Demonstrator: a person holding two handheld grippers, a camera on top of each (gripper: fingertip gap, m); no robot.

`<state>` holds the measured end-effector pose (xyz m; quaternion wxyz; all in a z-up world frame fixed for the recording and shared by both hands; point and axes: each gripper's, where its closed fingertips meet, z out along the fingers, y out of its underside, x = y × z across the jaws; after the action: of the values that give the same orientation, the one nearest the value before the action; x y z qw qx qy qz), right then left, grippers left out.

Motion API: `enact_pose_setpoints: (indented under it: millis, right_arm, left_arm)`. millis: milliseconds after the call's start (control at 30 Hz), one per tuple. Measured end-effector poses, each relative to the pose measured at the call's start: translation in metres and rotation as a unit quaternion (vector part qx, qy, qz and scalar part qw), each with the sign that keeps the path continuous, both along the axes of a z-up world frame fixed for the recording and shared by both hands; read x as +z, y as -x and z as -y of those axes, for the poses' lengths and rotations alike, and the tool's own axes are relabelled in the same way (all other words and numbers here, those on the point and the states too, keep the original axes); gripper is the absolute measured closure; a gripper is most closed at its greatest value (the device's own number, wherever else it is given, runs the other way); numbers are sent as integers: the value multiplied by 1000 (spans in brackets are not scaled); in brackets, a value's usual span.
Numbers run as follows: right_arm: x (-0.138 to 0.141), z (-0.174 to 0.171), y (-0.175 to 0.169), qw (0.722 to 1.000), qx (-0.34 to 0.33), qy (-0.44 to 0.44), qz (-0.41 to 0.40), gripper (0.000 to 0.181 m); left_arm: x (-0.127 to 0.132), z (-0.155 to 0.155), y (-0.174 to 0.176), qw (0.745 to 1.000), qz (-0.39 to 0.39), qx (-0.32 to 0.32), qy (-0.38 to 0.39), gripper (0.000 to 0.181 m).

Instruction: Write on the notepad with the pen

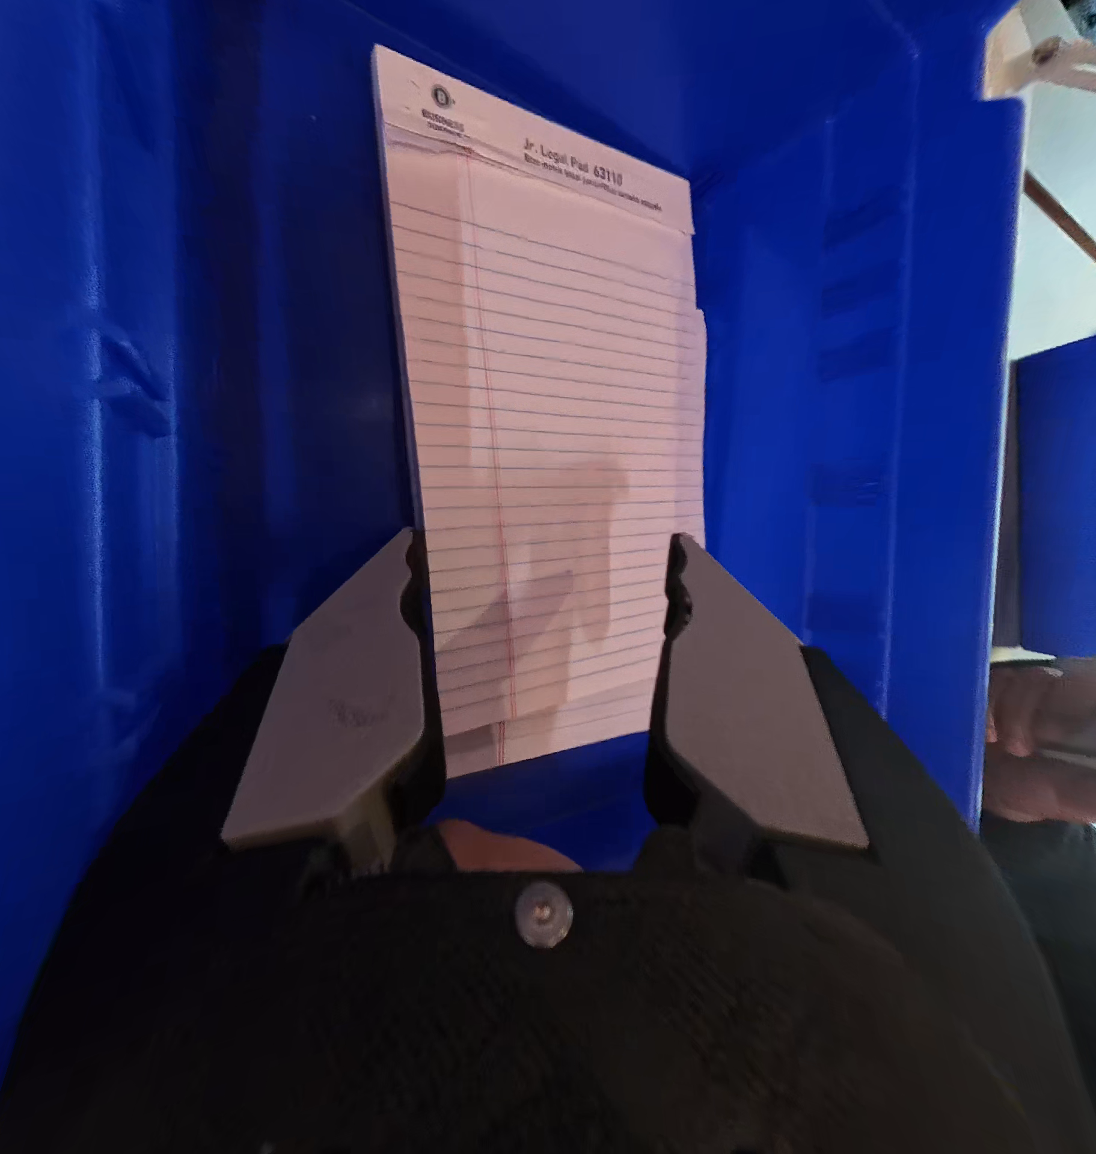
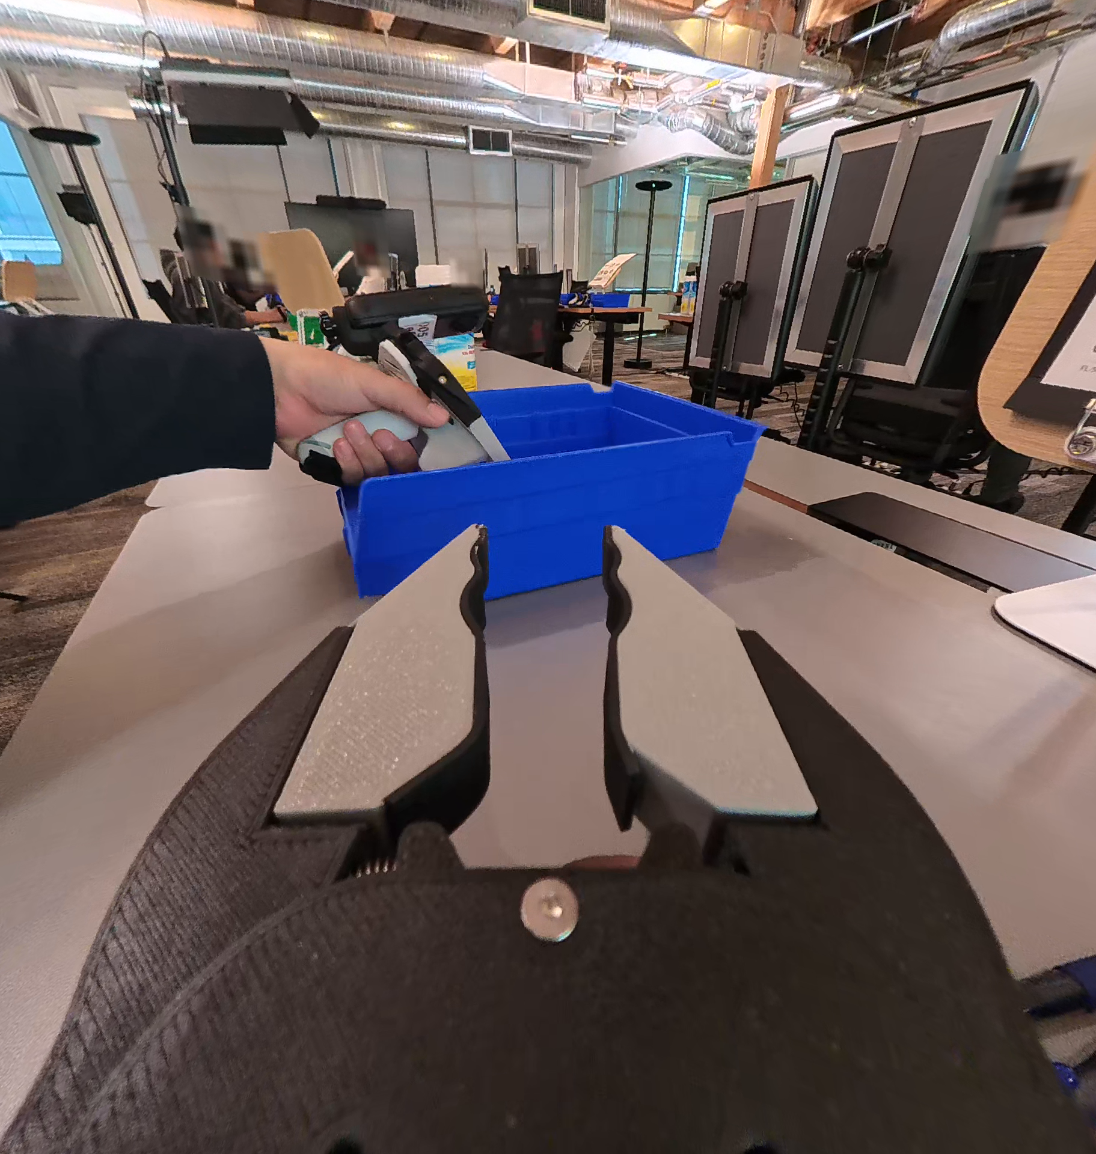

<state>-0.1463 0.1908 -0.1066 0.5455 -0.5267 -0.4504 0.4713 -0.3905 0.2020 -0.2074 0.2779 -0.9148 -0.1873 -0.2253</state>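
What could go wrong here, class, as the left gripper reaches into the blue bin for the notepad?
1. The notepad lies flat on the blue bin floor; the left gripper, its fingers open, may catch only the loose, curled top sheets.
2. The bin walls sit close beside the pad, so the fingers could strike them.
3. No pen shows in either view, and the right gripper is empty.

grey table (image 2: 158,624) | blue bin (image 2: 533,531) on it | white slab (image 2: 1070,624), maybe a stand base

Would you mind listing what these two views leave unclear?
- Pen: in neither view.
- Notepad: near end behind the left tongs in the left wrist view; in the right wrist view the blue bin wall hides it.
- Left tongs' tips: right wrist view, inside the bin.
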Motion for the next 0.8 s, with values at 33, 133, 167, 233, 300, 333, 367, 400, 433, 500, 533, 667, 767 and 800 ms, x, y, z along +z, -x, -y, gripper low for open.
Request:
enact_pose_setpoints:
  millis: [33, 133, 167, 233, 300, 333, 367, 400, 433, 500, 533, 667, 767, 800]
  right_arm:
    - [-1, 0, 0, 1000, 2, 6, 0, 148]
    - [-6, 3, 2, 1000, 15, 26, 7, 148]
    - [-8, 3, 3, 999, 17, 28, 11, 148]
    - [-10, 3, 5, 999, 19, 29, 16, 148]
    - [-11, 4, 6, 999, 22, 27, 19, 148]
    - [-11, 5, 6, 999, 22, 24, 20, 148]
    - [-11, 5, 6, 999, 22, 22, 20, 148]
    - [-10, 6, 7, 999, 22, 21, 21, 148]
    - [-10, 6, 7, 999, 22, 20, 21, 148]
    - [-11, 6, 7, 999, 23, 20, 22, 148]
    - [-11, 5, 7, 999, 23, 21, 23, 149]
    - [-10, 5, 7, 999, 23, 23, 22, 149]
    - [-11, 4, 7, 999, 23, 23, 24, 149]
    - [-11, 4, 7, 999, 22, 23, 24, 149]
  left_arm:
    - [1, -1, -2, 1000, 2, -4, -3, 107]
    - [10, -6, -7, 999, 33, 2, -32, 119]
    - [14, -9, -7, 998, 51, 10, -46, 127]
    - [30, -15, -8, 991, 97, 22, -89, 155]
    - [40, -18, -11, 983, 144, 24, -111, 173]
    - [33, -17, -11, 985, 142, 25, -96, 169]
    - [20, -13, -10, 990, 117, 21, -69, 162]
    - [13, -11, -11, 993, 111, 17, -45, 156]
    - [13, -11, -13, 993, 109, 10, -43, 153]
    - [5, -8, -13, 997, 70, -4, -17, 160]
    - [-1, -5, -12, 999, 46, -11, 4, 162]
    - [-10, -3, -10, 998, -38, -46, 37, 180]
    - [2, -8, -13, 998, -30, -50, 4, 180]
    - [8, -9, -12, 999, -26, -45, -12, 180]
